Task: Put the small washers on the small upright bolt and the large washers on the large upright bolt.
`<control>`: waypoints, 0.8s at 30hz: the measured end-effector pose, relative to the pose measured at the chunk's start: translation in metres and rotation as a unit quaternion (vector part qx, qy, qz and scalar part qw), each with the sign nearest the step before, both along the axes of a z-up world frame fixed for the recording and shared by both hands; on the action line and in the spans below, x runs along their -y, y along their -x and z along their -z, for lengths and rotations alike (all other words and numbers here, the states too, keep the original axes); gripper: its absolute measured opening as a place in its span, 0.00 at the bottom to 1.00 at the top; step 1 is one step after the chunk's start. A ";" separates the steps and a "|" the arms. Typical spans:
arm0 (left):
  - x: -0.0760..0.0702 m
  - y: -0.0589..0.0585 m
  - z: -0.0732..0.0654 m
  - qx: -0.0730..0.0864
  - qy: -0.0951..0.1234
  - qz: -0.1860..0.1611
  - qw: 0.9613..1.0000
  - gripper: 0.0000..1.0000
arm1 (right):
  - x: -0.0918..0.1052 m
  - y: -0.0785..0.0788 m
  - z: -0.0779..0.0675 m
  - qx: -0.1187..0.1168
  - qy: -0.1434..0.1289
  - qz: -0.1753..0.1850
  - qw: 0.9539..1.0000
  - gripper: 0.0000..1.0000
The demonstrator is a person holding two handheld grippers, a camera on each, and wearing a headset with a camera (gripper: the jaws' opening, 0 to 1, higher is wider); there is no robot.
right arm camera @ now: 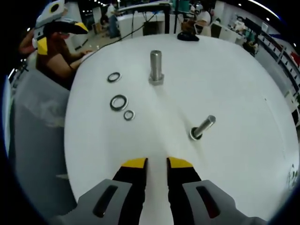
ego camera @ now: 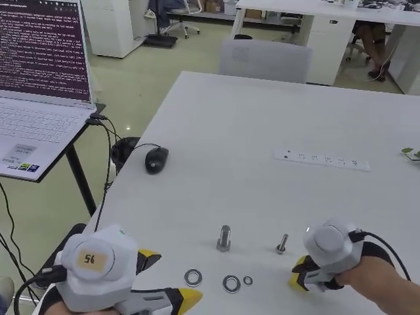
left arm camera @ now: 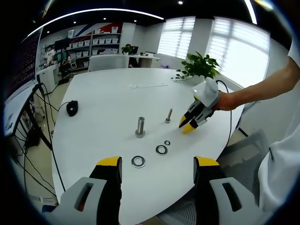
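On the white table [ego camera: 262,118] stand a large upright bolt [ego camera: 224,238] [left arm camera: 140,126] [right arm camera: 156,65] and a small upright bolt [ego camera: 282,244] [left arm camera: 168,115] [right arm camera: 203,127]. Flat in front of them lie two large washers [ego camera: 193,277] [ego camera: 231,283] and one small washer [ego camera: 247,280] [right arm camera: 129,115]. My left gripper [ego camera: 169,277] [left arm camera: 158,164] hangs open and empty at the near left, just short of the nearest washer [left arm camera: 138,161]. My right gripper [ego camera: 298,275] [right arm camera: 157,164] hovers right of the small bolt. Its jaws are nearly together with nothing between them.
A black mouse [ego camera: 156,159] lies near the table's left edge and a white power strip [ego camera: 321,159] farther back on the right. A laptop [ego camera: 39,98] stands on a side stand to the left. A grey chair [ego camera: 264,60] is at the far edge.
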State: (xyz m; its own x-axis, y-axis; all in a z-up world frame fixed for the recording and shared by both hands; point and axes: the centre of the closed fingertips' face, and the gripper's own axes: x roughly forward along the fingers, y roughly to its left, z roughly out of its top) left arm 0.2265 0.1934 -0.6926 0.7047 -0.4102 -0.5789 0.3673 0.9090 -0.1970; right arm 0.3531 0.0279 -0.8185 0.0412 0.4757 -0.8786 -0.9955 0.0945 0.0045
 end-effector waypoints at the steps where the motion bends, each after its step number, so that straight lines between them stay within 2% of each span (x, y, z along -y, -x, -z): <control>1: 0.001 0.000 0.000 0.000 -0.001 0.001 1.000 0.61 | -0.006 0.004 0.001 0.000 -0.002 -0.005 1.000 0.17; 7: 0.004 0.000 -0.002 0.002 0.000 0.004 1.000 0.61 | -0.035 0.020 0.003 -0.002 -0.012 -0.042 0.999 0.18; 14: 0.002 0.000 -0.002 0.002 0.000 0.002 1.000 0.61 | -0.060 0.031 0.006 0.001 -0.011 -0.079 0.997 0.18; 17: 0.002 0.000 -0.003 0.004 0.000 0.002 1.000 0.61 | -0.065 0.033 0.005 0.003 -0.008 -0.091 0.996 0.18; 21: 0.002 -0.001 -0.003 0.005 0.001 0.002 1.000 0.61 | -0.069 0.036 0.005 0.012 0.002 -0.124 0.992 0.18; 24: 0.003 -0.001 -0.002 0.004 0.002 0.002 1.000 0.61 | -0.069 0.035 0.006 0.010 0.006 -0.129 0.992 0.18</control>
State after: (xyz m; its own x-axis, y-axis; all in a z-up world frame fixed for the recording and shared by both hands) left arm 0.2272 0.1903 -0.6901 0.7082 -0.4146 -0.5714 0.3723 0.9070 -0.1966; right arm 0.3186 0.0971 -0.8247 -0.0632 0.4616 -0.8848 -0.9866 -0.1628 -0.0144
